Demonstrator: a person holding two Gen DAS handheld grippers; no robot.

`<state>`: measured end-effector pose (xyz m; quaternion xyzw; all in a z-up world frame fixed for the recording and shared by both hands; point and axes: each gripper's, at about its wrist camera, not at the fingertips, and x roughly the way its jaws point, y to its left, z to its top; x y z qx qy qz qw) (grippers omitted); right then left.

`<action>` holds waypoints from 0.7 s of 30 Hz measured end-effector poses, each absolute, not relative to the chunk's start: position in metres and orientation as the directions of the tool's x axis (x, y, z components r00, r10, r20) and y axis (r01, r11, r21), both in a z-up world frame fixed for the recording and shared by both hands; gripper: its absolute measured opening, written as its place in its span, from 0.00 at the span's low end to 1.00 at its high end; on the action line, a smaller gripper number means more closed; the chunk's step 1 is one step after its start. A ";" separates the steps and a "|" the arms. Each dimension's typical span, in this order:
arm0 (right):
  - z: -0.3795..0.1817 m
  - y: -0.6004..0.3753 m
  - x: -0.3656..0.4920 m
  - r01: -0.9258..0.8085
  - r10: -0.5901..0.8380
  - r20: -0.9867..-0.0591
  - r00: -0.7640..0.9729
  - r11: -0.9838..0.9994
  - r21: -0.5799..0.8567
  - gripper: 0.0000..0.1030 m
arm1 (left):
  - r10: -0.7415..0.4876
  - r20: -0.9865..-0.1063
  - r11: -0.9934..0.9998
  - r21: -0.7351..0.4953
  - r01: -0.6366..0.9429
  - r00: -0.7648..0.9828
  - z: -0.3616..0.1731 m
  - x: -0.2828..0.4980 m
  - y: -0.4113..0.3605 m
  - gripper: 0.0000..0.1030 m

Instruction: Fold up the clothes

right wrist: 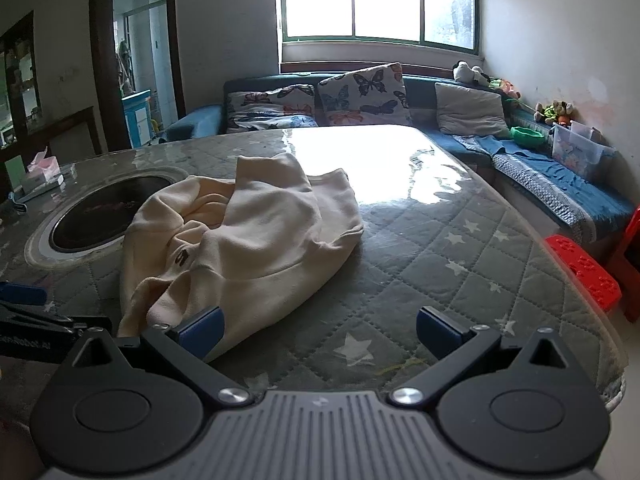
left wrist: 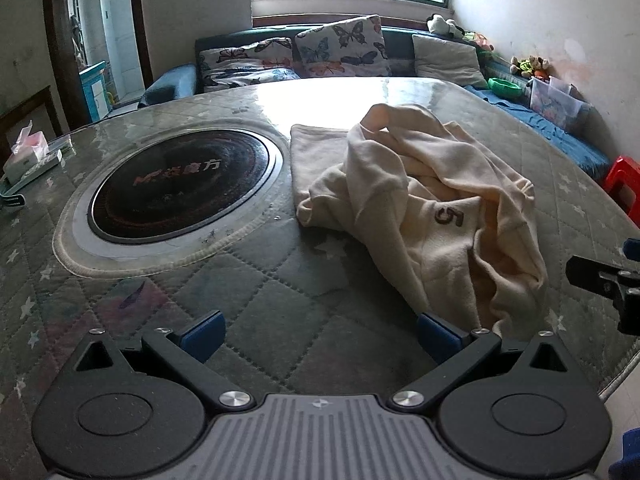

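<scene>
A cream sweatshirt (left wrist: 424, 208) with a dark "5" print lies crumpled in a heap on the quilted grey table cover (left wrist: 248, 300). My left gripper (left wrist: 320, 336) is open and empty, low over the table at the garment's near left edge; its right fingertip sits next to the cloth. In the right wrist view the same sweatshirt (right wrist: 248, 240) lies ahead and to the left. My right gripper (right wrist: 320, 334) is open and empty, with its left fingertip at the garment's near hem. Each gripper shows at the edge of the other's view.
A round black induction hob (left wrist: 180, 188) is set into the table left of the garment. A tissue box (left wrist: 28, 152) stands at the far left. A blue sofa with butterfly cushions (left wrist: 340, 48) lies behind. Red stools (right wrist: 584, 272) stand at the table's right edge.
</scene>
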<state>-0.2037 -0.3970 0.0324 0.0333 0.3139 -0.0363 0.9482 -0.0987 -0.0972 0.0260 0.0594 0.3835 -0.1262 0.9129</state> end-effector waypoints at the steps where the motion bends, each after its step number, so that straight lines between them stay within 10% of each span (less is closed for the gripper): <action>1: 0.032 -0.397 -0.203 0.089 -0.047 -0.599 0.800 0.995 0.041 1.00 | -0.185 -0.717 0.960 0.013 0.279 0.672 0.025 -0.098 -0.098 1.00; 21: 0.027 -0.393 -0.197 0.072 -0.042 -0.620 0.784 0.997 0.023 1.00 | -0.175 -0.738 0.949 0.051 0.312 0.652 0.020 -0.098 -0.110 1.00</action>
